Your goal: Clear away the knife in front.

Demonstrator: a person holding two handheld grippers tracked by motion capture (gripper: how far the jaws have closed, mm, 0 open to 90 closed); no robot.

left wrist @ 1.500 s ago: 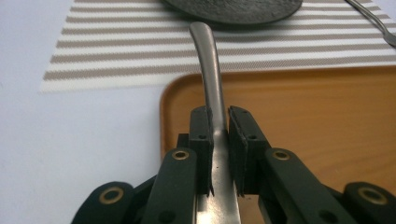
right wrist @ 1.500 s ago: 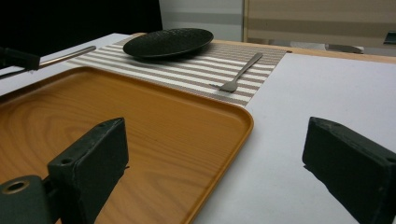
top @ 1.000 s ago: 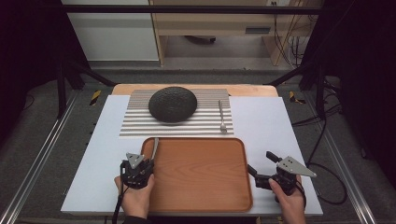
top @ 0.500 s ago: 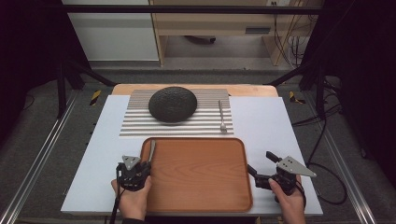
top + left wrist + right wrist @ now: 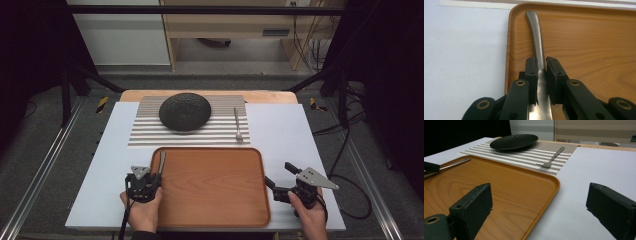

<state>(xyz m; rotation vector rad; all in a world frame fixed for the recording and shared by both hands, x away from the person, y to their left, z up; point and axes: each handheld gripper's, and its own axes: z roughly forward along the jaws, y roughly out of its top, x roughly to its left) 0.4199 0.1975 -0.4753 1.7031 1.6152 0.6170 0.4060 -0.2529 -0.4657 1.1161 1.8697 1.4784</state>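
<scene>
Wooden tray [image 5: 215,200]: one knife [image 5: 537,45]; mat: one plate [image 5: 185,111], one fork [image 5: 237,124].

This is a lab-style recording station, not a home dining room. A white table [image 5: 280,130] stands on grey carpet inside a black metal frame [image 5: 75,80], with rails [image 5: 45,165] along the floor at 9 o'clock. Loose cables [image 5: 310,50] hang at 1 o'clock beside a plain wooden cabinet [image 5: 240,25] at 12 o'clock.

High cam looks down from above; both gripper cams sit low, close, sharing the tray [image 5: 215,185].
</scene>
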